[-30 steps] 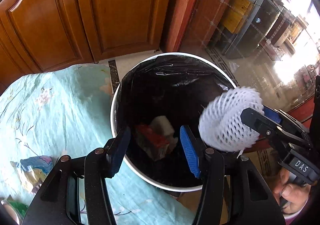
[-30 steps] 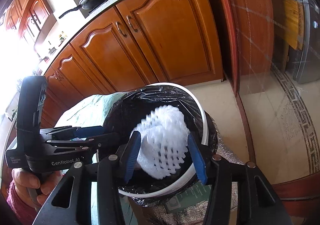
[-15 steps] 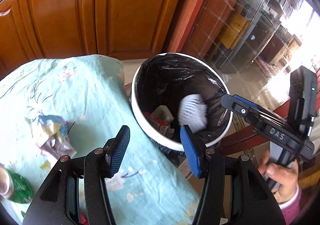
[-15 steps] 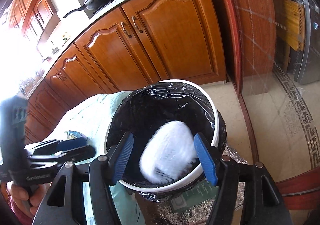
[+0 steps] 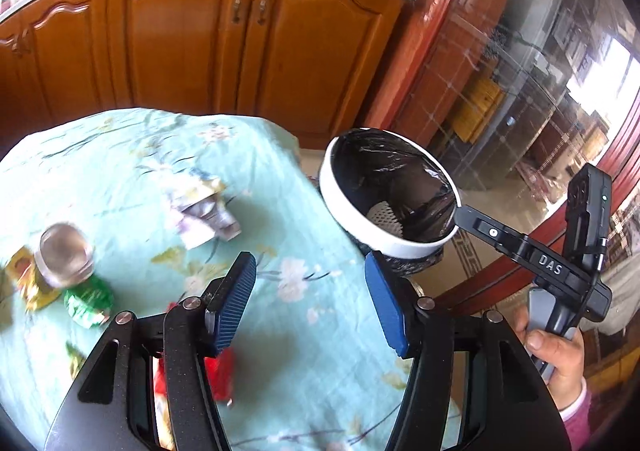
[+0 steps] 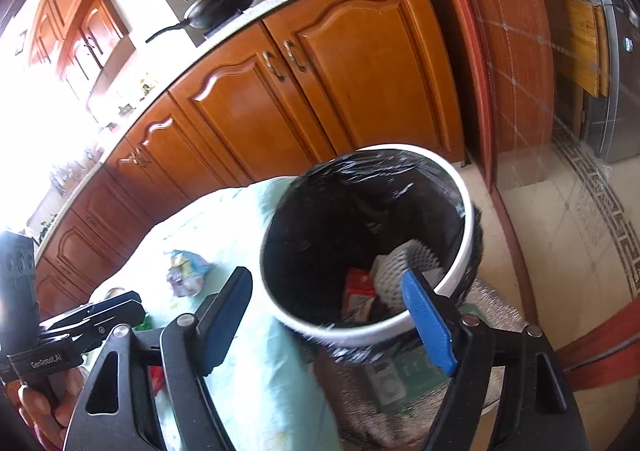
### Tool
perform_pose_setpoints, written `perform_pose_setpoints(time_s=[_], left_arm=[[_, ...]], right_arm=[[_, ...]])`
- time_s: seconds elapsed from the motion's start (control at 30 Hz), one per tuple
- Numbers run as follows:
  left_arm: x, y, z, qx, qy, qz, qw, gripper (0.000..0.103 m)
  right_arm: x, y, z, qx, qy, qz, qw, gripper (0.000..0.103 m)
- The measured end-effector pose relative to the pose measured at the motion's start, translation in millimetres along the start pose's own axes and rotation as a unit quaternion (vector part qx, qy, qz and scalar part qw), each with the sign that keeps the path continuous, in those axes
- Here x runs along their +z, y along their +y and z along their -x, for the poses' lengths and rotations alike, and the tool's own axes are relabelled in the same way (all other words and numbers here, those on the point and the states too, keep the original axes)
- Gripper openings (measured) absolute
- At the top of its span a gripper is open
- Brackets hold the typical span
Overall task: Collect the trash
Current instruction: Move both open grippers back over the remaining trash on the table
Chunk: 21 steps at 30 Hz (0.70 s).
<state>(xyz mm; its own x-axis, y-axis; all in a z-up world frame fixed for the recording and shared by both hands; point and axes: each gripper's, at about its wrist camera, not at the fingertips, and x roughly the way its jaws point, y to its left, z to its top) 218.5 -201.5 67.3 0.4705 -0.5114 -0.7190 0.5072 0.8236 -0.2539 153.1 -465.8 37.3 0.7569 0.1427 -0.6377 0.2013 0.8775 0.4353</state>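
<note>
We read "DAS" in white letters on the black body of the right gripper [image 5: 456, 207], seen from the left wrist. From the right wrist, "GenRobot.AI" stands in white on the black body of the left gripper [image 6: 120, 305]. Print on the green can [image 5: 86, 297] and the crumpled wrapper [image 5: 204, 211] is too blurred to read.

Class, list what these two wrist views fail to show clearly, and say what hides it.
- Red wrapper, left wrist view: mostly behind the left gripper.
- Green can, left wrist view: label motion-blurred.
- Bin bottom, right wrist view: dark liner, covered by foam net.
</note>
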Motion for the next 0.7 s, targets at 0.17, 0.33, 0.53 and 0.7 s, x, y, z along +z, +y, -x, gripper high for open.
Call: perform_pose_setpoints(time_s=[0.17, 0.33, 0.53, 0.7], left_arm=[[-26.9, 31.1, 24.9, 0.023, -0.018, 0.032, 0.9991, 0.058], [-46.4, 65.1, 45.0, 0.045, -0.027, 0.068, 0.9963, 0.058], [-63.1, 102.6, 67.0, 0.071, -0.038, 0.099, 0.9919, 0.058], [-68.6, 130.7, 79.0, 0.089, -0.044, 0.118, 0.9880, 0.059]], right_arm=[[-20.3, 24.0, 8.1, 0.024, -0.007, 0.001, 1.000, 0.081], [-33.7, 45.7, 7.8, 0.046, 0.001, 0.008, 0.999, 0.081], [-45.1, 75.2, -2.3, 0.064, 0.016, 0.029, 0.997, 0.081], [-52.4, 96.2, -14.0, 0.075, 0.030, 0.045, 0.996, 0.081]])
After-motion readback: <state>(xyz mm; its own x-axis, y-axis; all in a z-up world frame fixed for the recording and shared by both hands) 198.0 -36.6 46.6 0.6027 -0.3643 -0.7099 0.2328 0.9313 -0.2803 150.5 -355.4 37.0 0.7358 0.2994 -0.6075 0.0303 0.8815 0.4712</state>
